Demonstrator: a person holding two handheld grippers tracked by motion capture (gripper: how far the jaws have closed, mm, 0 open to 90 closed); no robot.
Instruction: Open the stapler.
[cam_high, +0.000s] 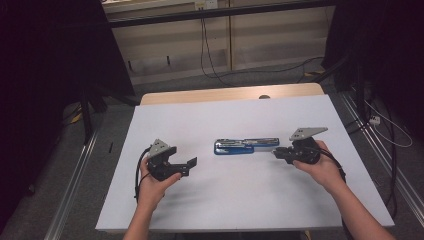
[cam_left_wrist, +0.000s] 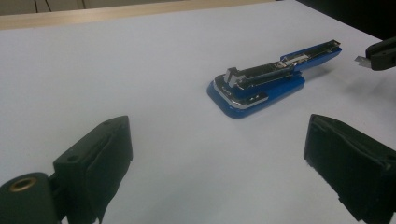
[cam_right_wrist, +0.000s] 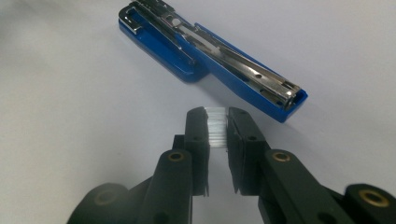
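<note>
Clamped between the pads of the right gripper (cam_right_wrist: 217, 122), a strip of staples (cam_right_wrist: 216, 127) is sitting crosswise at the jaw tips. Directly ahead of those tips, the blue stapler (cam_right_wrist: 212, 56) is lying opened out flat on the white table (cam_high: 240, 200), its loading channel facing up. Its long axis is running across the gripper's line of approach, with the near end just beyond the strip. The left gripper (cam_high: 186, 167) is holding nothing, jaws spread wide, and is standing well apart from the stapler's far end; the right one is nearer for loading.
</note>
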